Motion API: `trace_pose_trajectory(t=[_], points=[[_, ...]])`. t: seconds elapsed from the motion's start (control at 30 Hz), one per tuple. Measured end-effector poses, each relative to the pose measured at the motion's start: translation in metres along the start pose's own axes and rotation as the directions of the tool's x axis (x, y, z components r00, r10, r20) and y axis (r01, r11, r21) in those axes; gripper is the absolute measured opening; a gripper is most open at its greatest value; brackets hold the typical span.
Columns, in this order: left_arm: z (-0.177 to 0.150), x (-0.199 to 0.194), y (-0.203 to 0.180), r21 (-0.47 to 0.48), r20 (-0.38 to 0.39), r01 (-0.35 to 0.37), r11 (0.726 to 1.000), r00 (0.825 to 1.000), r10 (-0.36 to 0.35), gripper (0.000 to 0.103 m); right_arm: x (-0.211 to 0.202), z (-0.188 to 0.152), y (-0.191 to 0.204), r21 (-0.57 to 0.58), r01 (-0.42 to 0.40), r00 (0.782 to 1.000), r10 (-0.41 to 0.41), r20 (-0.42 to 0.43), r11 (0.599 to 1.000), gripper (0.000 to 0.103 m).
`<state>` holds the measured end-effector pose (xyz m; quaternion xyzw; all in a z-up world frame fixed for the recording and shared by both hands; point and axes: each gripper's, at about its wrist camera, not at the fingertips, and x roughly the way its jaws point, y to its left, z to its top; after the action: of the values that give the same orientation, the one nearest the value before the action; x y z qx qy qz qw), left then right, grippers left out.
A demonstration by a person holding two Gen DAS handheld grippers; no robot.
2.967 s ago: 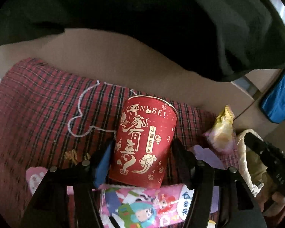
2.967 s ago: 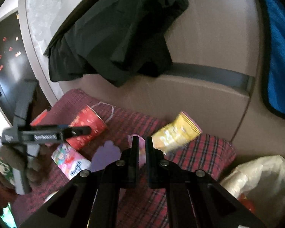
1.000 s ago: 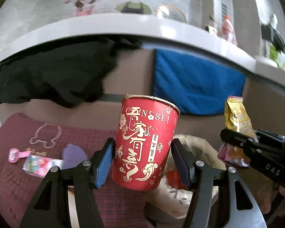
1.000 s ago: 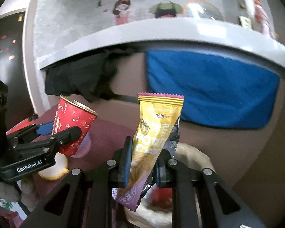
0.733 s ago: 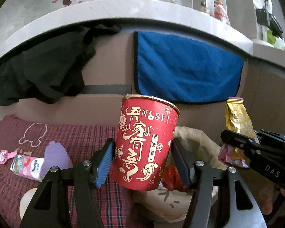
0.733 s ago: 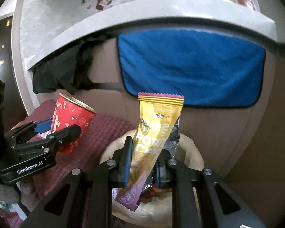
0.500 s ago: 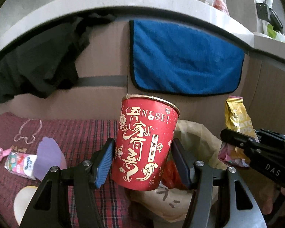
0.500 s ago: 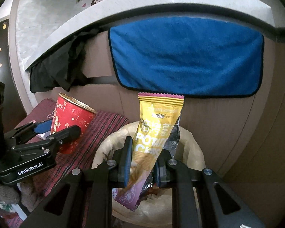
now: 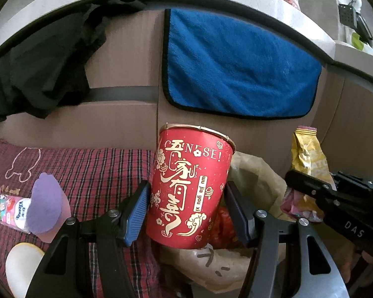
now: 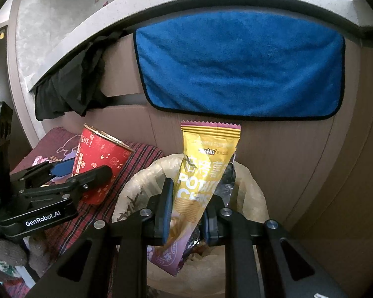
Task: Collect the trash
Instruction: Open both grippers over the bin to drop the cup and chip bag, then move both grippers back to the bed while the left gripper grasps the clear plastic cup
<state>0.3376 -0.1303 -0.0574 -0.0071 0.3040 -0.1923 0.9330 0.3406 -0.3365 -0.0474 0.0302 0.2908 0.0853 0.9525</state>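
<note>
Red plaid cloth (image 9: 99,171) with tissue pack (image 9: 11,213), purple paper (image 9: 46,206), white disc (image 9: 21,265).

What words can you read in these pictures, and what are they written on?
"CHINESE!" with big gold Chinese characters: red cup.
"xi you jia men", small vertical label: same cup.
"POTATO CHIPS", partly hidden, plus Chinese characters: yellow chip bag. Its small print is too blurred to read.
"GenRobot.AI": left claw body.
"DAS": right claw body.
"Kleenex": tissue pack, rest too small to read.
Dark marks on the trash bag: unreadable.
</note>
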Motion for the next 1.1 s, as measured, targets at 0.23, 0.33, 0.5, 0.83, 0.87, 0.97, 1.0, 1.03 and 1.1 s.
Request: trace_pose_trajectory(t=[0.23,0.33,0.5,0.83,0.87,0.97,1.0,1.03,1.1], points=[[0.011,0.022,0.01,-0.043,-0.084,0.151,0.988,0.985,-0.154,0.063,0.014,0.004,-0.008,0.014,0.024,1.0,-0.023,-0.016,1.0,0.03],[0.016,0.019,0.019,-0.072,-0.071,0.166,0.984,0.983,-0.171,0.063,0.016,0.002,-0.012,0.035,0.028,0.999,-0.027,-0.028,0.999,0.043],[0.025,0.008,0.033,-0.129,-0.057,0.234,0.964,0.968,-0.243,0.063,0.012,-0.001,-0.013,0.051,0.034,0.999,-0.033,-0.025,0.998,0.043],[0.034,-0.027,0.05,-0.123,0.004,0.223,0.967,0.975,-0.224,0.063,-0.003,0.007,-0.015,0.097,0.064,0.998,-0.064,-0.003,0.993,0.043],[0.034,-0.036,0.058,-0.12,0.019,0.194,0.974,0.981,-0.193,0.063,-0.004,0.008,-0.013,0.091,0.067,0.998,-0.067,-0.002,0.994,0.043],[0.031,-0.059,0.081,-0.114,0.045,0.126,0.985,0.992,-0.122,0.063,-0.01,0.011,-0.003,0.082,0.052,0.999,-0.053,0.012,0.995,0.043],[0.028,-0.072,0.094,-0.103,0.059,0.077,0.992,0.996,-0.071,0.063,-0.012,0.012,0.003,0.077,0.038,0.999,-0.04,0.019,0.996,0.043],[0.025,-0.078,0.1,-0.096,0.065,0.044,0.994,0.997,-0.038,0.063,-0.015,0.012,0.008,0.071,0.026,0.999,-0.028,0.026,0.997,0.043],[0.017,-0.098,0.125,-0.084,0.085,-0.057,0.995,0.994,0.064,0.063,-0.018,0.014,0.023,0.048,-0.01,0.999,0.008,0.036,0.999,0.043]])
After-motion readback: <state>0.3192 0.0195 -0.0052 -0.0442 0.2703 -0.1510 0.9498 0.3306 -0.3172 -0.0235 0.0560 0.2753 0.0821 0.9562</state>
